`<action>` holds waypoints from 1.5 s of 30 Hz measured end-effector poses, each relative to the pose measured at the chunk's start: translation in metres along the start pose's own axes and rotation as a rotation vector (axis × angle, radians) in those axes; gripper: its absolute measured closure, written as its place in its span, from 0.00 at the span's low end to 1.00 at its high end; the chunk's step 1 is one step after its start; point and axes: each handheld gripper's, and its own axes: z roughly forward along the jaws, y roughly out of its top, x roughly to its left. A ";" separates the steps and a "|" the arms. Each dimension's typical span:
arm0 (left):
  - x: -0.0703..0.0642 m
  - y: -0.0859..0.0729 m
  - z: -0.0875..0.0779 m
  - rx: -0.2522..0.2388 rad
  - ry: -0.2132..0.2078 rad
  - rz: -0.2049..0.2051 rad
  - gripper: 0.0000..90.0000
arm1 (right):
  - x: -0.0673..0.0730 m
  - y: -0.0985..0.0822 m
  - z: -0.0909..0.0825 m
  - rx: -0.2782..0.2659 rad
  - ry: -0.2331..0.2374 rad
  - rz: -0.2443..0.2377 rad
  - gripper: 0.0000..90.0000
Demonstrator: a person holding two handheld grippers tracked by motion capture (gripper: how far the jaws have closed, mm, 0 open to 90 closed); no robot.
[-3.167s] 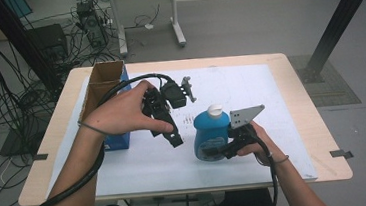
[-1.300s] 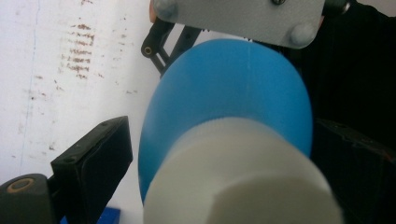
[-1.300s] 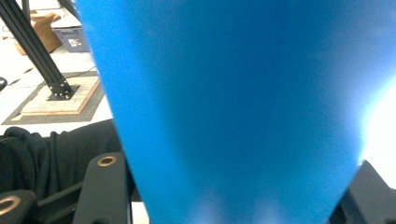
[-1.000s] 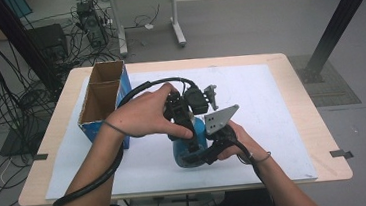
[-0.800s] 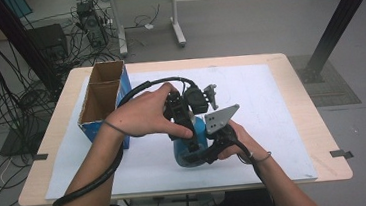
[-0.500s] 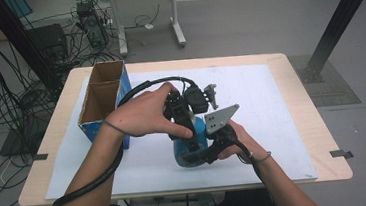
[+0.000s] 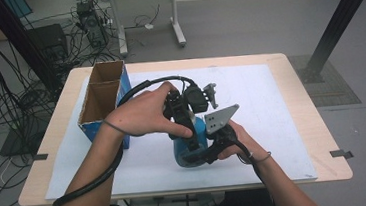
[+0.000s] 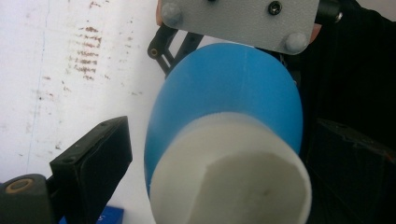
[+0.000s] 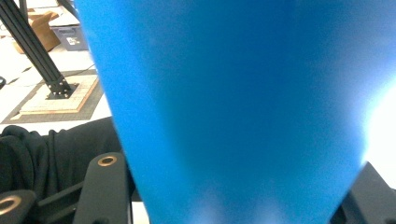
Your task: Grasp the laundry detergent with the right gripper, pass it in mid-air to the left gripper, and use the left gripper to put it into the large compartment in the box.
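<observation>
The bottle (image 8: 233, 102) looks like smooth blue plastic with a soft sheen, its cap (image 8: 229, 177) matt white. White paper (image 7: 272, 110), faintly stained, covers the pale wood tabletop (image 7: 313, 121); the box (image 7: 101, 97) is brown cardboard.

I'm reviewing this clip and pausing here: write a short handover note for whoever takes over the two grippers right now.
Right gripper: shut on the blue bottle, low on its body, holding it on the white sheet.
Left gripper: above the bottle, jaws straddling the white cap; the visible jaw stands clear of it, so open.
Cardboard box: open, at the table's left.
Done: bottle steadied, left gripper lined up.
Left: probably close on the cap and work it; cap is still on.
</observation>
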 end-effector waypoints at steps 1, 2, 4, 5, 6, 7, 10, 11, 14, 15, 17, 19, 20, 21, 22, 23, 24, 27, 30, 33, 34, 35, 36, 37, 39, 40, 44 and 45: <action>0.000 0.000 0.000 0.001 0.003 -0.002 0.08 | 0.000 0.000 0.000 -0.002 0.002 0.005 0.45; 0.000 0.000 0.000 -0.002 0.003 -0.006 0.08 | 0.000 0.000 0.000 -0.002 0.002 0.005 0.45; 0.000 0.000 0.000 -0.005 -0.001 -0.005 0.08 | 0.000 0.000 0.000 -0.003 0.000 0.002 0.45; 0.000 0.000 0.000 -0.005 -0.001 -0.005 0.08 | 0.000 0.000 0.000 -0.003 0.000 0.002 0.45; 0.000 -0.001 0.000 -0.002 0.003 -0.007 0.08 | 0.000 0.000 0.000 -0.002 0.002 0.007 0.45; 0.000 -0.001 0.000 -0.002 0.003 -0.007 0.08 | 0.000 0.000 0.000 -0.002 0.000 0.005 0.45; 0.000 -0.001 0.000 0.000 0.002 0.002 0.08 | 0.000 0.000 0.000 -0.001 0.001 0.005 0.45; 0.000 -0.001 0.000 0.000 0.002 0.002 0.08 | 0.000 0.000 0.000 -0.001 0.001 0.005 0.45; 0.000 -0.001 -0.001 -0.007 0.001 -0.001 0.08 | 0.000 0.000 0.000 0.001 0.001 0.007 0.45; 0.000 -0.001 -0.001 -0.007 0.001 -0.001 0.08 | 0.000 0.000 0.000 0.001 0.001 0.007 0.45; 0.000 -0.001 -0.001 -0.003 0.002 0.003 0.08 | -0.001 0.000 0.000 0.001 0.001 0.008 0.45; 0.000 -0.001 -0.001 -0.001 0.001 0.001 0.08 | -0.001 0.000 0.001 0.001 0.002 0.010 0.45; 0.001 -0.001 -0.001 0.000 0.002 0.000 0.08 | -0.001 0.000 0.001 0.000 0.002 0.005 0.45; 0.001 -0.001 -0.001 0.000 0.002 0.000 0.08 | -0.001 0.000 0.001 0.001 0.002 0.008 0.45; 0.000 -0.002 -0.001 -0.004 0.001 -0.001 0.08 | -0.001 0.000 0.001 0.002 0.001 0.006 0.45; 0.000 -0.002 -0.001 -0.003 0.000 0.000 0.08 | -0.001 0.000 0.001 0.002 0.002 0.006 0.45; 0.000 -0.002 -0.001 -0.003 0.000 0.000 0.08 | -0.001 0.000 0.001 0.002 0.002 0.006 0.45; 0.000 -0.002 -0.001 -0.007 0.000 -0.002 0.08 | -0.001 0.000 0.001 0.003 0.003 0.010 0.45; 0.000 -0.002 -0.001 -0.007 0.002 -0.002 0.08 | -0.001 0.000 0.002 0.006 0.001 0.007 0.45; 0.001 -0.002 -0.001 -0.002 0.002 0.002 0.08 | -0.001 0.000 0.002 0.004 0.004 0.008 0.45; 0.001 -0.002 -0.001 -0.002 0.002 0.002 0.08 | -0.001 0.000 0.002 0.004 0.004 0.008 0.45; 0.001 -0.002 -0.001 -0.003 0.002 0.002 0.08 | -0.001 0.000 0.003 0.005 0.004 0.008 0.45; 0.001 -0.003 -0.001 -0.004 0.003 0.002 0.08 | -0.001 0.000 0.003 0.004 0.005 0.009 0.45; 0.001 -0.003 -0.001 -0.003 0.003 0.002 0.08 | 0.000 0.000 0.003 0.004 0.006 0.012 0.45; 0.001 -0.003 -0.001 -0.004 0.003 0.000 0.08 | -0.001 0.000 0.003 0.004 0.007 0.012 0.45; 0.001 -0.003 -0.001 -0.004 0.002 0.000 0.08 | 0.000 0.000 0.003 0.006 0.006 0.013 0.45; 0.001 -0.003 -0.001 0.000 0.002 -0.002 0.08 | -0.001 0.000 0.004 0.011 0.004 0.005 0.45; 0.001 -0.003 -0.001 0.001 0.002 0.000 0.08 | 0.000 0.000 0.004 0.009 0.009 0.013 0.45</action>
